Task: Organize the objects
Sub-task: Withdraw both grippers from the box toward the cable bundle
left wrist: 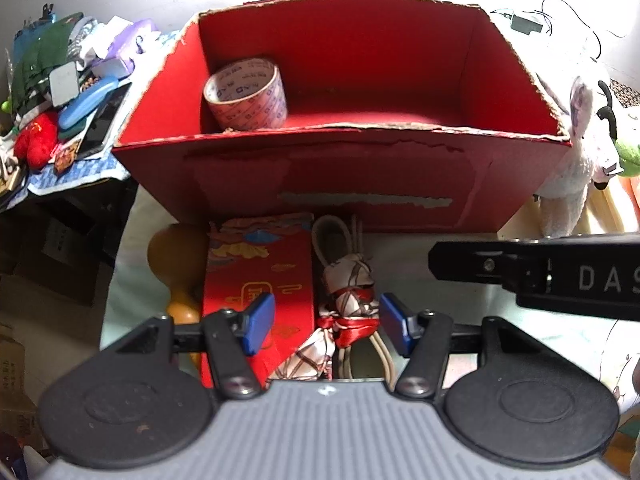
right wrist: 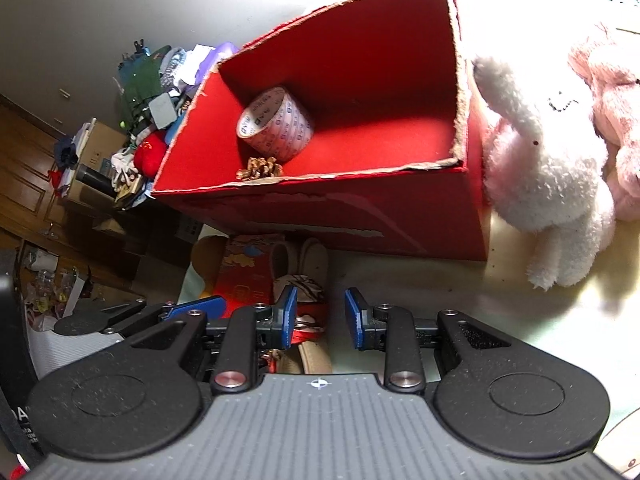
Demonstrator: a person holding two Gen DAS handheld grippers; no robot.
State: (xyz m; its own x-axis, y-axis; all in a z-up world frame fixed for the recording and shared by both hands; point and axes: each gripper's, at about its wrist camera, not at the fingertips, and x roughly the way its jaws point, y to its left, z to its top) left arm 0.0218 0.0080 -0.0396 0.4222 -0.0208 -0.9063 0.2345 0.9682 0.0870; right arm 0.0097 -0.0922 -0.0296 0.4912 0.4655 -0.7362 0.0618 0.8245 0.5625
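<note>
- Standing at the back of the pale table top point(left wrist: 460, 252): an open red cardboard box with torn rims point(left wrist: 344, 168), holding a roll of printed white packing tape point(left wrist: 246, 94) in its left corner and a small brown pine cone point(right wrist: 260, 169) against the near wall.
- Lying in front of the box: a flat red packet with gold and blue print point(left wrist: 258, 276); just beside it on the right, a knotted patterned silk cloth tied with red ribbon point(left wrist: 352, 300) over pale beige looped straps point(left wrist: 336, 236); a yellow-brown rounded object point(left wrist: 176, 256), partly hidden, to the left.
- Left gripper point(left wrist: 326, 322): hung over the cloth bundle, blue pads point(left wrist: 260, 320) apart on either side, pressing nothing; fingers released.
- Right gripper point(right wrist: 320, 318): jaws narrowly parted and empty, over bare table just right of the bundle.
- Beside the box on the right: a white fluffy plush toy point(right wrist: 540, 168) and a pink one point(right wrist: 612, 92).
- Step judged in hand: reaching for the bundle, not yet gripped.
- Next move would call for lowering, closing on the knot, then lifting over the near wall into the box.
</note>
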